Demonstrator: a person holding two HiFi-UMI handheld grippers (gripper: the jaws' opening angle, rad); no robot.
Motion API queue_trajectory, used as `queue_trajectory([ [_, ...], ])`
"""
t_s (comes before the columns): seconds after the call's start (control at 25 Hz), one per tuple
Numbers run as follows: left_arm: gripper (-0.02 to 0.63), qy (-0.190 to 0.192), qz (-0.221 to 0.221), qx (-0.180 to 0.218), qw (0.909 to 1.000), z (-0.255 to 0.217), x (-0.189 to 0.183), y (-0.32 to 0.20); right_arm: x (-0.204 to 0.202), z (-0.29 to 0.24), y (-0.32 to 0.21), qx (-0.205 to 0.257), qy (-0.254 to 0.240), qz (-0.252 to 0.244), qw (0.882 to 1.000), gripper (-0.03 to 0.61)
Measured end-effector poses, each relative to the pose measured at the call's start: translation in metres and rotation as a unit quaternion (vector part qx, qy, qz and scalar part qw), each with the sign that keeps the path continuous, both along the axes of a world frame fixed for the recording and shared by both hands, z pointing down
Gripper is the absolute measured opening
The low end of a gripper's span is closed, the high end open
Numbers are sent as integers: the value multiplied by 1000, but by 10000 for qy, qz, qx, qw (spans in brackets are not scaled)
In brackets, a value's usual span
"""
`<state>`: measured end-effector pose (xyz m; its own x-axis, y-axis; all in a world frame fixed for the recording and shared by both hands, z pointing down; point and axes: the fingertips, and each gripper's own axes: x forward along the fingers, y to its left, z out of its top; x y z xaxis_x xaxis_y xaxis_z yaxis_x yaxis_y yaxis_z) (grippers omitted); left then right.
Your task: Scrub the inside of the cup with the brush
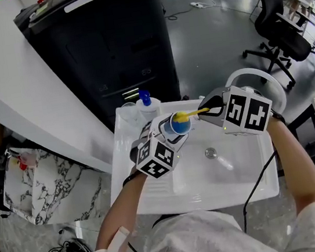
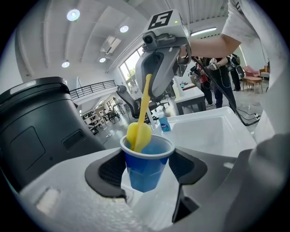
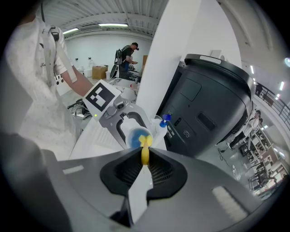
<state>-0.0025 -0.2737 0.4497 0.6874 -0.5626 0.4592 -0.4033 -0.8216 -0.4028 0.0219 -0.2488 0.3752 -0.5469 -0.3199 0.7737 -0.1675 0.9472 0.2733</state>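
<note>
A blue cup (image 2: 146, 166) with a white rim sits between the jaws of my left gripper (image 2: 146, 170), which is shut on its sides; in the head view the cup (image 1: 179, 124) hangs over the white sink. A yellow brush (image 2: 139, 132) reaches down into the cup's mouth, its head resting at the rim's left side. My right gripper (image 3: 145, 164) is shut on the brush handle (image 3: 145, 154), and the brush head (image 3: 144, 141) points into the cup (image 3: 136, 136). In the head view my right gripper (image 1: 209, 108) stands just right of the cup.
The white sink basin (image 1: 223, 171) with its drain (image 1: 211, 153) lies below both grippers. A soap bottle with a blue cap (image 1: 145, 102) stands at the sink's back left corner. A large black bin (image 1: 110, 41) rises behind. An office chair (image 1: 278, 28) stands at the far right.
</note>
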Motion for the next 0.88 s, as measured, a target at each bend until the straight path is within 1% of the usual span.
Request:
queue_trajectory([
  [0.24, 302, 51, -57, 28, 10000, -3, -2, -4, 8, 6, 1, -68, 54, 77, 9999, 34],
  [0.44, 302, 83, -120, -2, 9999, -3, -5, -7, 11, 8, 2, -78, -11, 126, 9999, 34],
  [0.88, 304, 83, -199, -56, 9998, -3, -8, -11, -2, 9, 18, -171, -27, -95, 9998, 34],
])
